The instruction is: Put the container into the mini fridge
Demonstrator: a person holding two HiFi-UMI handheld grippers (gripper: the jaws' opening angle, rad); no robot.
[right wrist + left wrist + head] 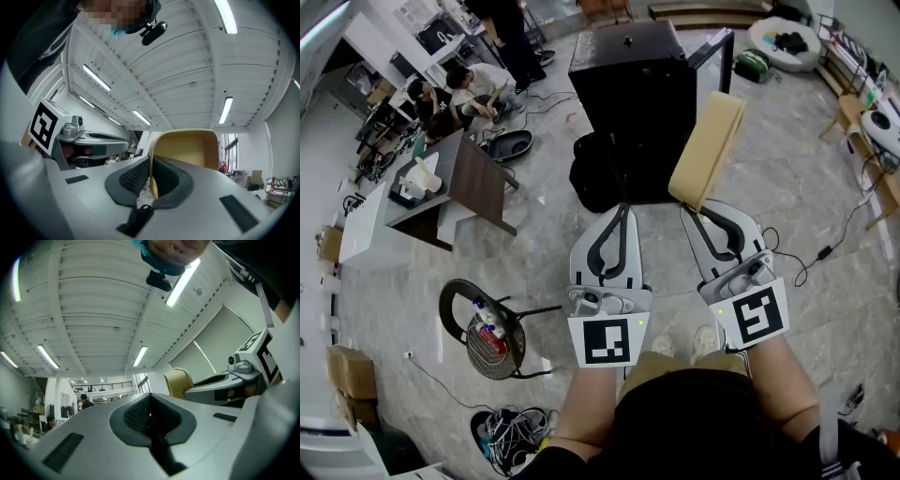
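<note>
The tan container (708, 150) was clamped by its wall in the right gripper (697, 204), just near of the black mini fridge (628, 84), while the left gripper (624, 208) was pinched together, empty.

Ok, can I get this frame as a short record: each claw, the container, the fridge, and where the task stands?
left claw: shut, nothing between its jaws
right claw: shut on the container's rim
container: tan, open-topped, looks empty, held tilted in the air
fridge: black, on the floor ahead of both claws
fridge door: seems swung open on the right side
task stage: container carried, not yet in the fridge
</note>
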